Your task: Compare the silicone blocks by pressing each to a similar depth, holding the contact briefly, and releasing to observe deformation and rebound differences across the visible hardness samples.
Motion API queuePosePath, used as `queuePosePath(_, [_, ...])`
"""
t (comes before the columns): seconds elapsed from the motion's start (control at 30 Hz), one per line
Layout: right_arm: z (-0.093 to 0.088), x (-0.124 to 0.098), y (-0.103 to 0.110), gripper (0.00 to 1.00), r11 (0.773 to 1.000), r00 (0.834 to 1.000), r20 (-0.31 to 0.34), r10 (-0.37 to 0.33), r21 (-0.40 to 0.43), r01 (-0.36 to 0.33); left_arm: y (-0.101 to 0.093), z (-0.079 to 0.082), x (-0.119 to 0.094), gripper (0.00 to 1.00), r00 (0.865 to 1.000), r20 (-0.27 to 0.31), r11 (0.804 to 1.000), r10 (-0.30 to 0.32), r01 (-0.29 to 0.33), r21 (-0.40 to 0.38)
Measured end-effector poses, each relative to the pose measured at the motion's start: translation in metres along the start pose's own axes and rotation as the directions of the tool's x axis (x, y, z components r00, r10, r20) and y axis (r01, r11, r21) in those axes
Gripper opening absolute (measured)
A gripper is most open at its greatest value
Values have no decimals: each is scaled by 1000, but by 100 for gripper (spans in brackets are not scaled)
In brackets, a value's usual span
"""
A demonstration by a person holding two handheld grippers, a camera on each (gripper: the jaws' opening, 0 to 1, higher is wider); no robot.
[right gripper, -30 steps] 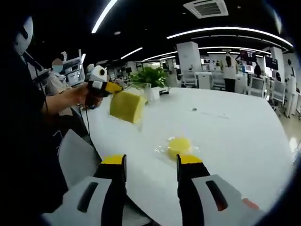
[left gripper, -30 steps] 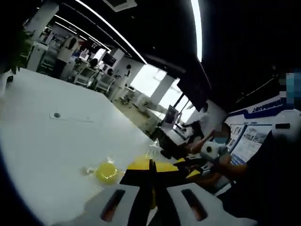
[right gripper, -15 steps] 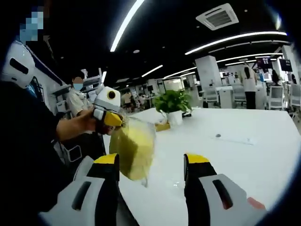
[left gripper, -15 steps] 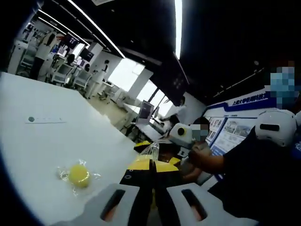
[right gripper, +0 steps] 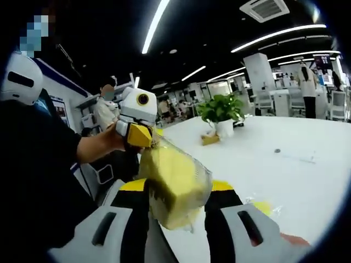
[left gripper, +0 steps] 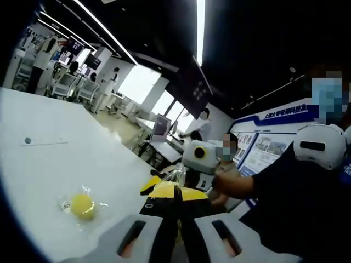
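Observation:
A yellow silicone block [right gripper: 178, 178] in a clear plastic bag hangs in the air, in front of a person in a dark sleeve [right gripper: 38, 164]. My left gripper [right gripper: 143, 137] comes in from the left and holds the bag by its top. In the left gripper view its jaws [left gripper: 176, 192] are pressed together on the crinkled plastic [left gripper: 176, 174]. My right gripper [right gripper: 176, 189] has the block between its yellow-tipped jaws, which touch both of its sides. A small round yellow block [left gripper: 82, 205] in its own clear bag lies on the white table [left gripper: 55, 153], and also appears as the round block [right gripper: 263, 207] beside the right jaw.
The white table [right gripper: 285, 164] stretches away with a potted plant [right gripper: 222, 109] at its far end and a small dark dot [right gripper: 277, 150] on its top. Office desks, chairs and several people stand in the background. The table's edge runs close to the person's body.
The bagged block has come down between the right gripper's jaws, and those jaws have narrowed onto it. The left gripper keeps its grip on the bag. Both cameras have shifted.

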State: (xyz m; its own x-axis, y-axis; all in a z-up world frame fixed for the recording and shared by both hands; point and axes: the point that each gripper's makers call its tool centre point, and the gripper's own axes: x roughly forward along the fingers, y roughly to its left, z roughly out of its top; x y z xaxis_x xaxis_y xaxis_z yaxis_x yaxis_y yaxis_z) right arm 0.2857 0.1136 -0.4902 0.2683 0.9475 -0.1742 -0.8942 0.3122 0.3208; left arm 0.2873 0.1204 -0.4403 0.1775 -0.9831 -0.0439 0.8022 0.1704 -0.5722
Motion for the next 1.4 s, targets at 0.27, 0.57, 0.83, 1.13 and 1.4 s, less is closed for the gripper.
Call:
queuePosePath(0.27, [-1, 0, 0, 13, 1000, 1000, 1, -14, -20, 14, 5, -1, 0, 0, 1000, -6, 1000, 18, -18, 9])
queuePosePath(0.57, [0, 4, -5, 6, 996, 998, -32, -56, -68, 53, 11, -1, 0, 0, 999, -6, 998, 53, -53, 46])
queuePosePath(0.83, [5, 5, -9, 5, 995, 997, -24, -71, -69, 69, 13, 5, -2, 0, 998, 17, 993, 68, -69, 96])
queuePosePath(1.13, [7, 3, -4, 5, 995, 998, -20, -62, -79, 60, 8, 7, -3, 0, 999, 21, 998, 35, -36, 51])
queuePosePath(1.4, [6, 3, -2, 6, 995, 998, -27, -65, -83, 63, 8, 6, -2, 0, 999, 24, 998, 36, -37, 43])
